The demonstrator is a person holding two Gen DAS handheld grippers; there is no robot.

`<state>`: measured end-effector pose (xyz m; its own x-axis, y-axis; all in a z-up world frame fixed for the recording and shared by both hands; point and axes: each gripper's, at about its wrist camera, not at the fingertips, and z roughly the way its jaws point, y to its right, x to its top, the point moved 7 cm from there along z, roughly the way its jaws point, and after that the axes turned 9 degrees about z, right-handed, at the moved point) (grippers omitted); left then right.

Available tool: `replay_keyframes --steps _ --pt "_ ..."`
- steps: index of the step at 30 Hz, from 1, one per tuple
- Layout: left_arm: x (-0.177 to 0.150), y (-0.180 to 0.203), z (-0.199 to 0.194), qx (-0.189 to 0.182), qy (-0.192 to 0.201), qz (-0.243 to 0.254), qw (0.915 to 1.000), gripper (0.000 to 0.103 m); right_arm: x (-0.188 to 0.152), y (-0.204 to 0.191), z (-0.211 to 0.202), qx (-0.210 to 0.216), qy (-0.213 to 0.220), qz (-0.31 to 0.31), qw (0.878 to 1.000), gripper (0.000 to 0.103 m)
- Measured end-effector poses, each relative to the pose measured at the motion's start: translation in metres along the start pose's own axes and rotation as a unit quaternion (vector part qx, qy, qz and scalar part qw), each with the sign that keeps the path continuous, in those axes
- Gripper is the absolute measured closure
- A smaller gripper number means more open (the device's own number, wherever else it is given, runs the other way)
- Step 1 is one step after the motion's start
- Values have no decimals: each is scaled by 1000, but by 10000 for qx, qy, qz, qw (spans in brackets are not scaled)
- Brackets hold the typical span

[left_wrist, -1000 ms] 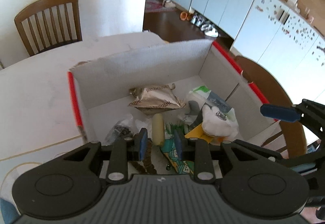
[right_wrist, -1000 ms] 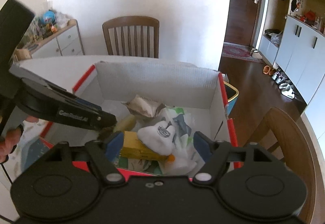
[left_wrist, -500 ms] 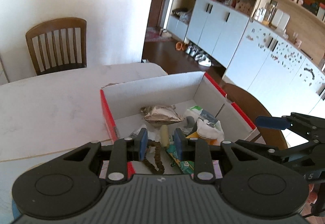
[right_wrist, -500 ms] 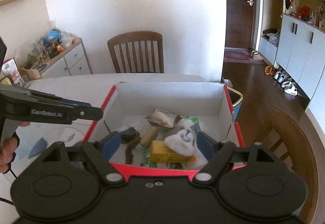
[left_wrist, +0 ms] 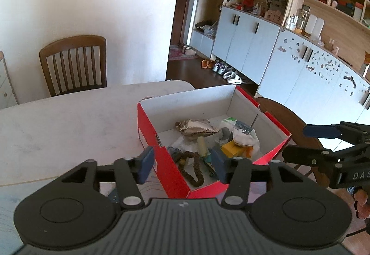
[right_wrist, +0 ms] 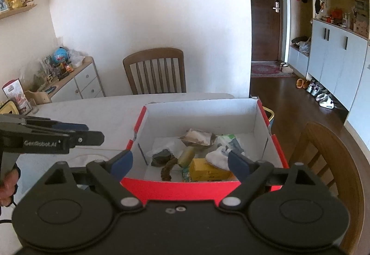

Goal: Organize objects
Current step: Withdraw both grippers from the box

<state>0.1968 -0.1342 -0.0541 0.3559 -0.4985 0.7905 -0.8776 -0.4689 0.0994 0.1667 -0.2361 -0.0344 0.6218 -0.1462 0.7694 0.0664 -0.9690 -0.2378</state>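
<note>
You held two grippers, both empty. Your left gripper (left_wrist: 182, 167) had its jaws spread, hovering above the near left corner of the red box (left_wrist: 175, 176). Your right gripper (right_wrist: 180, 162) was spread wide too, hovering just short of the box's near wall (right_wrist: 180, 188).

One box, sitting on the white table (left_wrist: 69, 121) at its right end, with white inner walls and no lid on it. Everything to organize sat inside it, counted as best I could:
- one crumpled tan snack packet (left_wrist: 196, 127) toward the far wall
- one pale yellowish cylinder (left_wrist: 201, 145) in the middle
- one brown beaded loop (left_wrist: 192, 171) by the near wall
- one yellow carton (right_wrist: 208, 171) at the near right
- one white bundle (left_wrist: 245, 139) resting on the carton
- one green-and-white packet (right_wrist: 229, 141) behind it
- one dark lump (right_wrist: 161, 155) at the left, too unclear to name
- one patterned green wrapper (left_wrist: 208, 162), mostly hidden

Two wooden chairs showed: one at the far side (right_wrist: 155, 70), one by the box's right (right_wrist: 333, 162).
</note>
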Motion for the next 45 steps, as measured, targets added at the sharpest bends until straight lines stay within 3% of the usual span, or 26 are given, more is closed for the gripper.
replay_keyframes --steps 1,3,12,20,45 --pt "-1 0 -3 -10 17 5 10000 45 -1 -2 -1 -7 14 26 10000 12" --pt "-2 -2 -8 -20 50 16 10000 28 -3 -4 -5 -9 64 102 9999 7" --pt "-10 3 -30 -100 313 292 9990 0 -12 -16 -23 -67 294 249 9992 1" --pt "-21 11 -43 -204 460 435 9978 0 -25 -29 -39 -134 420 255 9987 1" --pt "-43 3 -49 161 371 521 9978 0 -48 -38 -41 -364 309 499 9976 1"
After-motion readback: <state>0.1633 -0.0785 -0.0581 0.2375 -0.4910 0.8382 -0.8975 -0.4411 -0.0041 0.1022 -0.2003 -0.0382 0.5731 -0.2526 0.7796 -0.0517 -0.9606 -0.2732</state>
